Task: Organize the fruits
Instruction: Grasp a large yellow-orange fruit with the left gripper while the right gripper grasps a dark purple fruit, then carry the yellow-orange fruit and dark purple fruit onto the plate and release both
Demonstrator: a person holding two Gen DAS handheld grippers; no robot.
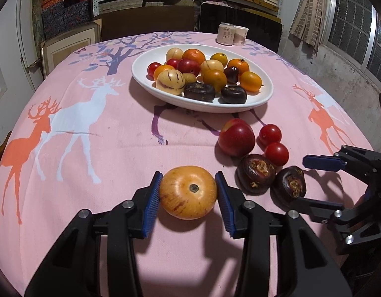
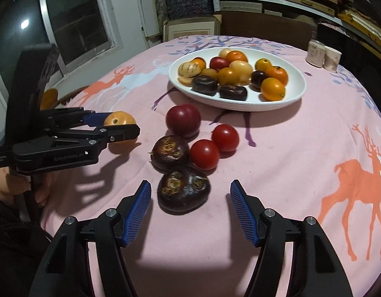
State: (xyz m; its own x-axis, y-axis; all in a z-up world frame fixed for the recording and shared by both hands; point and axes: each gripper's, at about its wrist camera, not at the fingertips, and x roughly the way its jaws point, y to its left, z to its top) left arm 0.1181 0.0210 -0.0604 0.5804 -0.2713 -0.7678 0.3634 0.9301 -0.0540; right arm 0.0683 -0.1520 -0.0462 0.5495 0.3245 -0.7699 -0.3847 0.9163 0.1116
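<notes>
My left tongs (image 1: 188, 193) clamp the yellow-orange fruit (image 1: 188, 192) low in the left wrist frame, pads on both sides, so I can lift it to the white dish (image 1: 140, 74) of sorted fruit above centre. My right tongs (image 2: 190, 198) stand open around the nearest dark fruit (image 2: 183, 193) on the tabletop (image 2: 301, 148), not touching it, ready to close.

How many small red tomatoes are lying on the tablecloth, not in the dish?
2. One cherry tomato lies beside the dark water chestnuts; the other cherry tomato touches it, a little nearer the white dish. More may hide among the fruit piled in the dish.
</notes>
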